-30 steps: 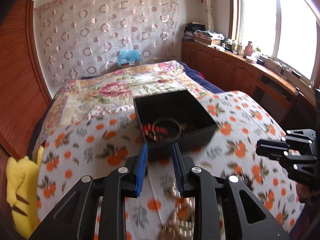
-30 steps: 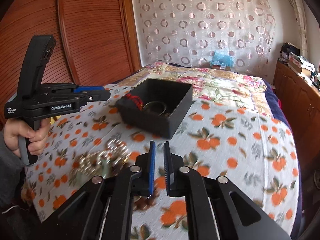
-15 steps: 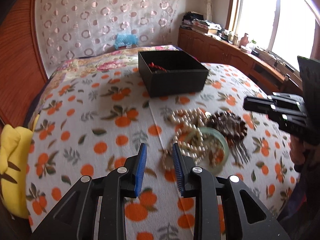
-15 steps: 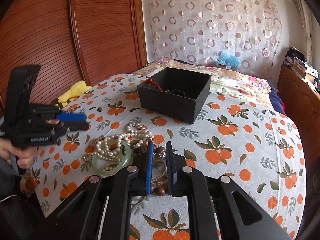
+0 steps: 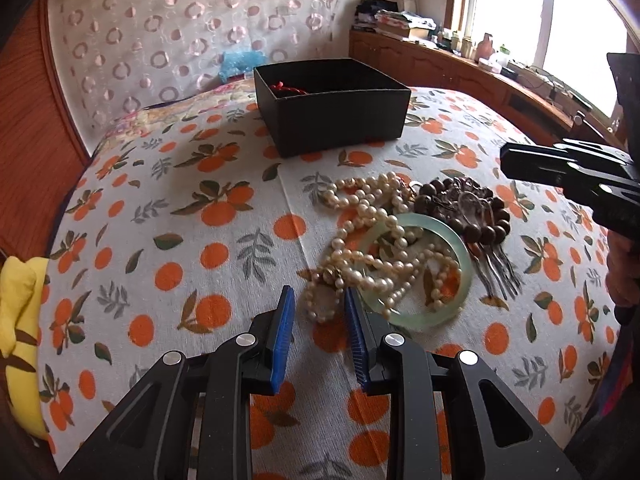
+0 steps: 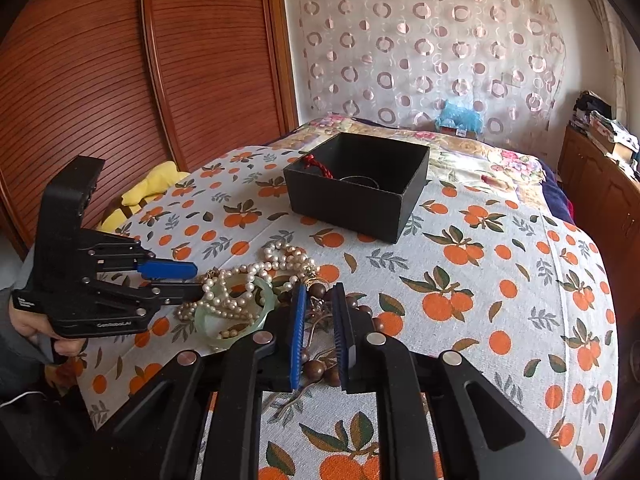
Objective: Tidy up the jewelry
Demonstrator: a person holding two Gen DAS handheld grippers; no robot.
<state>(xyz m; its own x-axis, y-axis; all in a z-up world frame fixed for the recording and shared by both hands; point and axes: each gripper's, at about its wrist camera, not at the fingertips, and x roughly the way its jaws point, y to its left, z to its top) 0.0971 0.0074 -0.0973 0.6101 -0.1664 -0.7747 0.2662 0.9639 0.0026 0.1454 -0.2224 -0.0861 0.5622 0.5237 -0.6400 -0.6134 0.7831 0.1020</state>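
Note:
A tangle of jewelry lies on the orange-print cloth: a pearl necklace (image 5: 362, 204) (image 6: 280, 258), a pale green jade bangle (image 5: 462, 252) (image 6: 206, 320) and a dark brown bead bracelet (image 5: 486, 222) (image 6: 318, 290). My left gripper (image 5: 318, 300) (image 6: 196, 280) is open, low over the near end of the pearls, with their pendant lying just ahead between the blue pads. My right gripper (image 6: 319, 296) (image 5: 505, 162) hovers over the brown beads, its jaws narrowly parted and the beads showing in the gap. The black box (image 5: 332, 108) (image 6: 352, 196) behind holds a red cord (image 5: 286, 89) and a dark ring.
A yellow soft toy (image 5: 18, 320) (image 6: 148, 188) lies at the bed's left edge. A wooden wardrobe (image 6: 120, 80) stands on the left, a wooden cabinet (image 5: 440, 68) under the window on the right. A floral quilt (image 6: 480, 156) covers the bed beyond the box.
My left gripper dropped and closed in on the pearl pile. My right gripper first came closer to the brown beads, then held still. No piece of jewelry has moved.

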